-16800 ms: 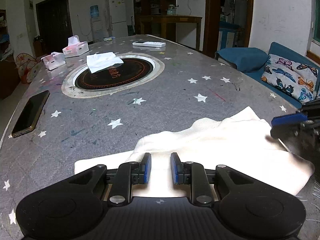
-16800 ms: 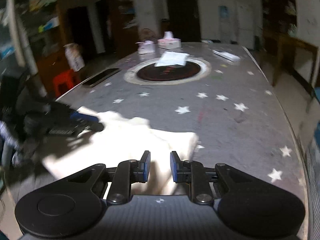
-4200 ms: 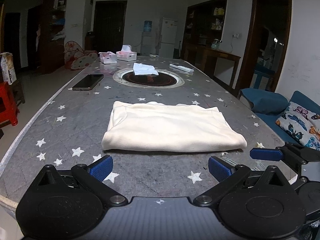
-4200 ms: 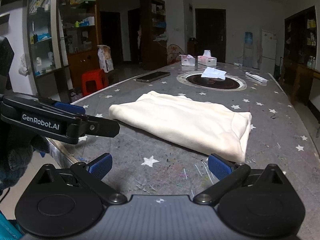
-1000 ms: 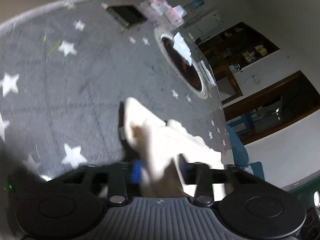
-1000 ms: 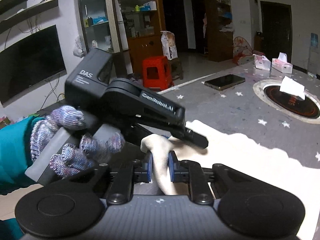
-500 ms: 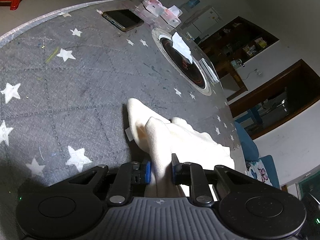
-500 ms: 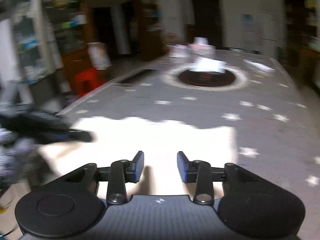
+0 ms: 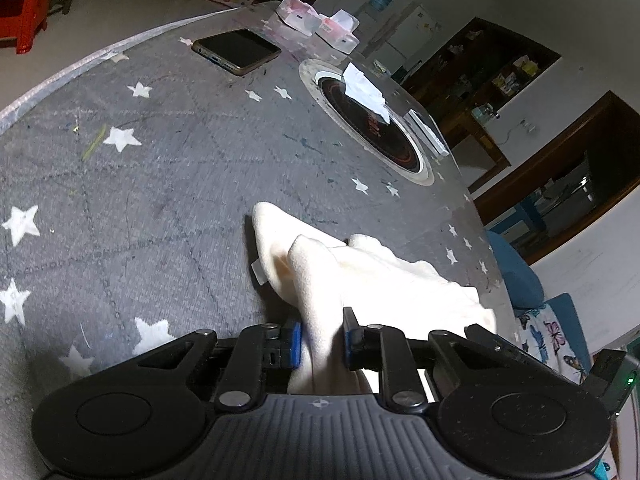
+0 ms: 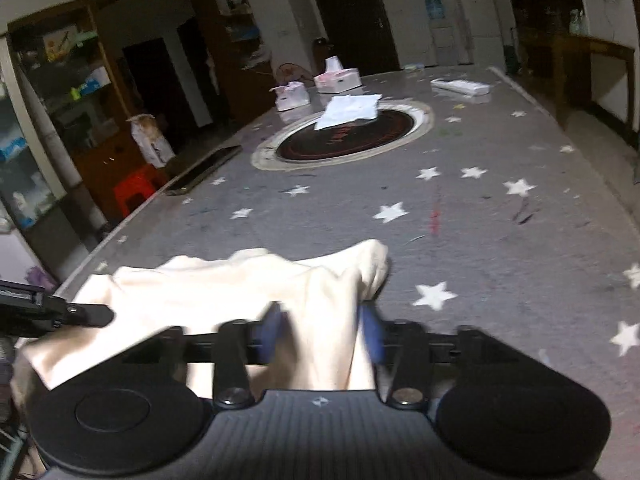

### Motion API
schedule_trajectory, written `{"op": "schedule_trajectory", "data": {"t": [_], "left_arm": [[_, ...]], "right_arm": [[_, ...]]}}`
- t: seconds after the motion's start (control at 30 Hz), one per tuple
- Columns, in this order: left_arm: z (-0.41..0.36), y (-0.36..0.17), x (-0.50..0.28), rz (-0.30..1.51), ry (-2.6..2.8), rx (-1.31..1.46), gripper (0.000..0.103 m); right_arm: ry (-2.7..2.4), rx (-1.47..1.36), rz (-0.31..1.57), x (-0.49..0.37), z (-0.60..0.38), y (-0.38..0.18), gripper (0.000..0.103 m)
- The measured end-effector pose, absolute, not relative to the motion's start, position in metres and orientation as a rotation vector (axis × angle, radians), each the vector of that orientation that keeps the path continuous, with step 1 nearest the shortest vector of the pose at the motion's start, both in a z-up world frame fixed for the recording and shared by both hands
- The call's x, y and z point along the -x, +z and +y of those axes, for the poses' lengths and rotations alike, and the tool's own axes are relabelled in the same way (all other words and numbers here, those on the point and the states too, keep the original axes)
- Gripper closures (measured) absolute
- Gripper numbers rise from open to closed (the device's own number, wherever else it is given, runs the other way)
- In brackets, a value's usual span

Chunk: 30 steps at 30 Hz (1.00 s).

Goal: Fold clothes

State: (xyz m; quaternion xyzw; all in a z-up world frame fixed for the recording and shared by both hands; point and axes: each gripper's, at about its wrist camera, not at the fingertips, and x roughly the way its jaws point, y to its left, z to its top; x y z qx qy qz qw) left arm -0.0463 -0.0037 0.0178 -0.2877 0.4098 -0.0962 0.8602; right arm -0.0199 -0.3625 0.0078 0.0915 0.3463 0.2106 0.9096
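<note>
Left wrist view: the left gripper (image 9: 322, 344) sat at the bottom middle of the frame, its blue pads clamped on a raised fold of the cream garment (image 9: 360, 276).
Garment, left view: it lay bunched on the grey star-patterned table (image 9: 160, 168), running from the frame's centre toward the lower right.
Right wrist view: the right gripper (image 10: 320, 334) was at the bottom middle, blurred; its jaws were closing with a bunch of the cream garment (image 10: 224, 292) between them, and whether the pads already pressed the cloth could not be told.
Garment, right view: it spread from the centre to the lower left, one corner lifted toward the gripper.
Left gripper, right view: its dark finger (image 10: 76, 314) reached in from the left edge, against the cloth.
Table, far end: a phone (image 9: 236, 52) in the upper middle of the left view, a round dark inset (image 10: 348, 134) with a white cloth (image 10: 350, 110) on it, two tissue boxes (image 10: 338, 80) beyond.
</note>
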Motion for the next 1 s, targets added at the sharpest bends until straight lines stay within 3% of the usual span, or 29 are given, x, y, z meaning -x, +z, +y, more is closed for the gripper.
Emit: {"op": "schedule_trajectory", "data": {"t": [0.07, 0.17, 0.4, 1.0], "left_arm": [[-0.005, 0.02, 0.045, 0.863, -0.195, 0.587, 0.082], [-0.009, 0.025, 0.044, 0.858, -0.196, 0.562, 0.082], [-0.035, 0.047, 0.033, 0.826, -0.259, 0.478, 0.084], [-0.193, 0.07, -0.04, 0.818, -0.484, 0.262, 0.085]], "right_arm": [[0.431, -0.215, 0.703, 0.023, -0.365, 0.01, 0.088], [0.442, -0.263, 0.679, 0.028, -0.374, 0.016, 0.09], [0.421, -0.233, 0.59, 0.044, -0.385, 0.039, 0.091], [0.097, -0.067, 0.506, 0.04, -0.487, 0.076, 0.091]]}}
